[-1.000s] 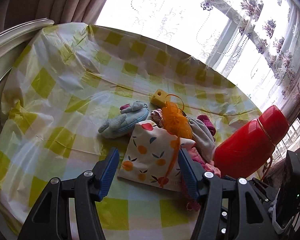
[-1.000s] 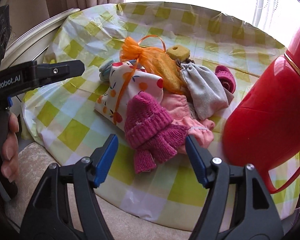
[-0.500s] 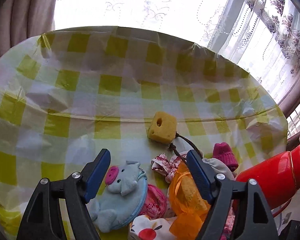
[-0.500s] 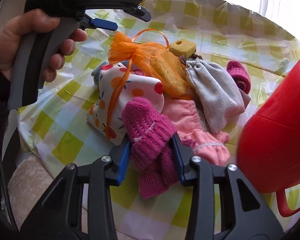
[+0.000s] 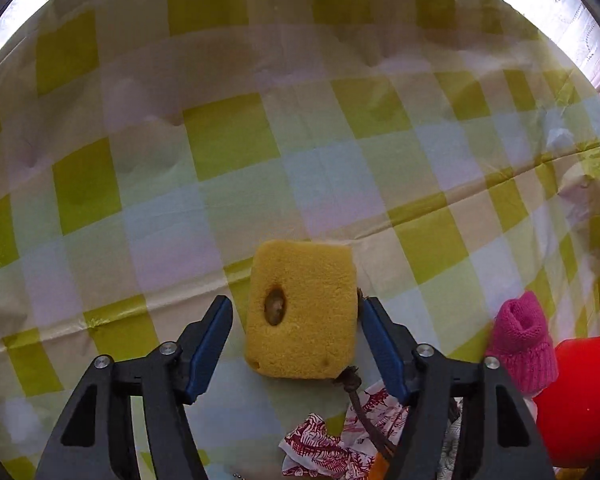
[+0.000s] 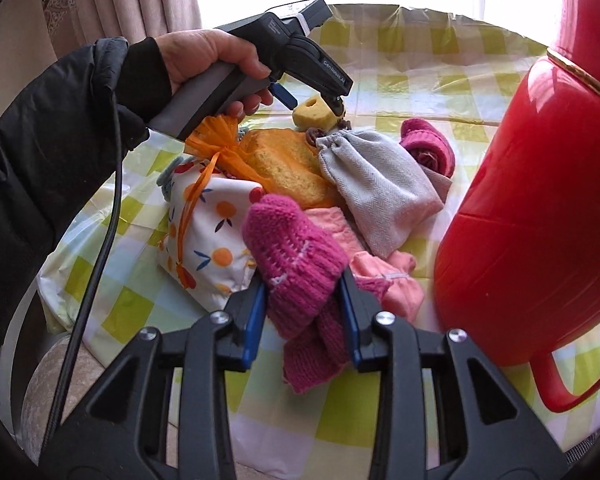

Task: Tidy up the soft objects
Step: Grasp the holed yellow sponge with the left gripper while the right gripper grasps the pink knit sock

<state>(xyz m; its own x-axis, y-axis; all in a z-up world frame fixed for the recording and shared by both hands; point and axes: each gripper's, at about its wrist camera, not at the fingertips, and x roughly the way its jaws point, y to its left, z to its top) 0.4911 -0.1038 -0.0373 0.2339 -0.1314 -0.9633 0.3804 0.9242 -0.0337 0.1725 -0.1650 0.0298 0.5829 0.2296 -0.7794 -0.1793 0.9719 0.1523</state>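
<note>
A yellow sponge with a hole lies on the checked tablecloth. My left gripper points down over it with a finger on each side. Its jaws are closing; the left pad still stands apart from the sponge. The right wrist view shows this left gripper at the far side of the pile, around the sponge. My right gripper is closing on a pink knitted sock, and both pads press into it.
The pile holds an orange mesh bag, a grey drawstring pouch, a fruit-print pouch, pale pink cloth and a second pink sock. A red jug stands close on the right. A hand holds the left gripper.
The left gripper has swung over the pile and dropped around the yellow sponge, its jaws narrowing. The right gripper has shut on the pink sock and barely moved.
</note>
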